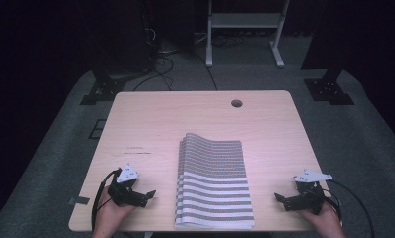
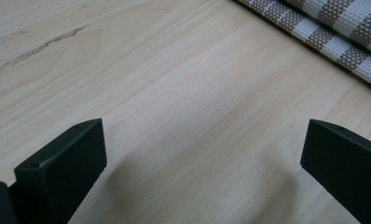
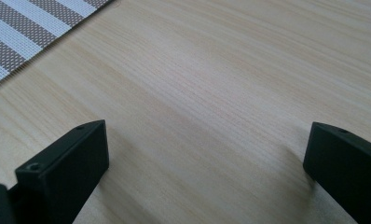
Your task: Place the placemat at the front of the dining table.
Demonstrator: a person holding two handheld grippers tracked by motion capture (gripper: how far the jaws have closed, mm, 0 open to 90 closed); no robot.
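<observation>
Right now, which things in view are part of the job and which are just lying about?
In the job:
- striped cloth, folded, mid-table
- left gripper, open, on bare table beside it
- right gripper, open, on the other side

Just lying about:
- white stand behind the table
- cables on the floor

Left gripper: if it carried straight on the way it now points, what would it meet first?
Probably the folded brown-and-white striped cloth. The left gripper, jaws open and empty, points across bare light wooden table toward the cloth's layered edge. Its height above the tabletop is unclear, so it might scrape the wood first.
</observation>
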